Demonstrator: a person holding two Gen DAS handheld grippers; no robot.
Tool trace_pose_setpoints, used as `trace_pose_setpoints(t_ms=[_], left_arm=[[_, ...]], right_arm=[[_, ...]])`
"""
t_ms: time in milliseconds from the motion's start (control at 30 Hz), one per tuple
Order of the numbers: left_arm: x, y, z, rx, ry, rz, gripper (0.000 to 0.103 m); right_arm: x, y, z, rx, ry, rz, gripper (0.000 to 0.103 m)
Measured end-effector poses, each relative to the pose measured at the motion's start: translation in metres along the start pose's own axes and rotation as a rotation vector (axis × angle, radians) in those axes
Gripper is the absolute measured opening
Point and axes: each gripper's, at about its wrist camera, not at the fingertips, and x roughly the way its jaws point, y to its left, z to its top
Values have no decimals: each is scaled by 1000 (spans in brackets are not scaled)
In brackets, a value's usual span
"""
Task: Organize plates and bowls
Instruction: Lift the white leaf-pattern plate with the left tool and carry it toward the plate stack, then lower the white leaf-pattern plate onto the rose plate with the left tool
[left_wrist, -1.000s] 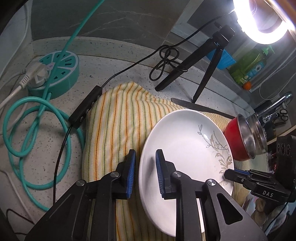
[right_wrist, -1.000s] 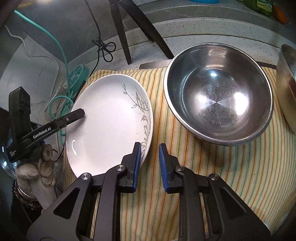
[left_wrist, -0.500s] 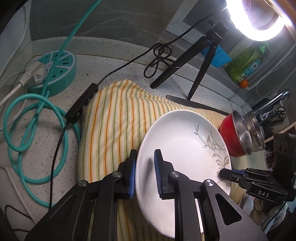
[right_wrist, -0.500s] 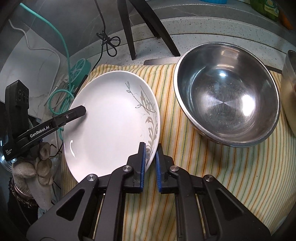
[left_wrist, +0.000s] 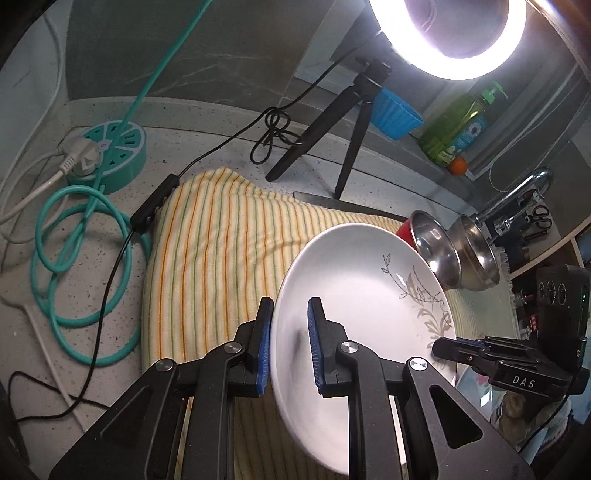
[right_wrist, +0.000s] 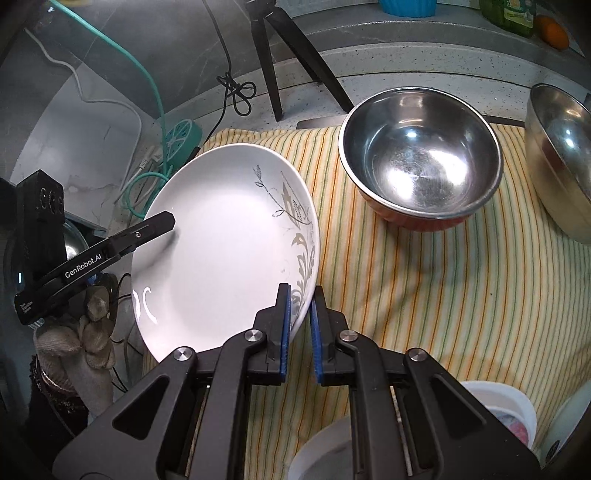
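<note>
Both grippers clamp the white plate (right_wrist: 221, 236) by its rim, opposite edges. Left gripper (left_wrist: 291, 343): jaws closed on the plate's near-left rim, one pad under, one on the inner face. Right gripper (right_wrist: 298, 330): jaws pinched tight on the rim by the grey leaf pattern. Plate is tilted and looks clear of the striped cloth (left_wrist: 221, 251), though the underside isn't visible. Red-walled steel bowl (right_wrist: 421, 155) sits on the cloth beyond the plate, a second steel bowl (right_wrist: 561, 158) just beside it at the right edge. Cloth lies on a speckled grey tabletop (left_wrist: 207, 147). Ring light (left_wrist: 448, 37) on a tripod behind, teal power hub (left_wrist: 110, 155) with coiled teal cable left, green soap bottle (left_wrist: 458, 125) at the back wall.
</note>
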Motion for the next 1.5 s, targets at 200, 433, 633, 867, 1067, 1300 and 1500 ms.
trace_pose_setpoints(t_ms=[200, 433, 633, 867, 1067, 1300, 1500], left_arm=[[-13, -29, -9, 33, -23, -26, 16], [-17, -62, -28, 67, -19, -60, 16], [-14, -89, -50, 85, 6, -86, 16], [-4, -123, -77, 108, 51, -108, 16], [7, -149, -96, 131, 91, -124, 16], [17, -163, -112, 130, 126, -127, 16], [22, -169, -120, 136, 139, -116, 16]], right_arm=[[-33, -11, -18, 12, -33, 18, 10], [-66, -34, -45, 36, -50, 15, 10], [-87, -58, -72, 64, -50, 1, 10], [-110, -86, -103, 97, -49, -26, 10], [-121, -112, -127, 138, -31, -57, 10], [-126, -133, -145, 160, -14, -78, 10], [-124, -142, -153, 165, 0, -85, 10]])
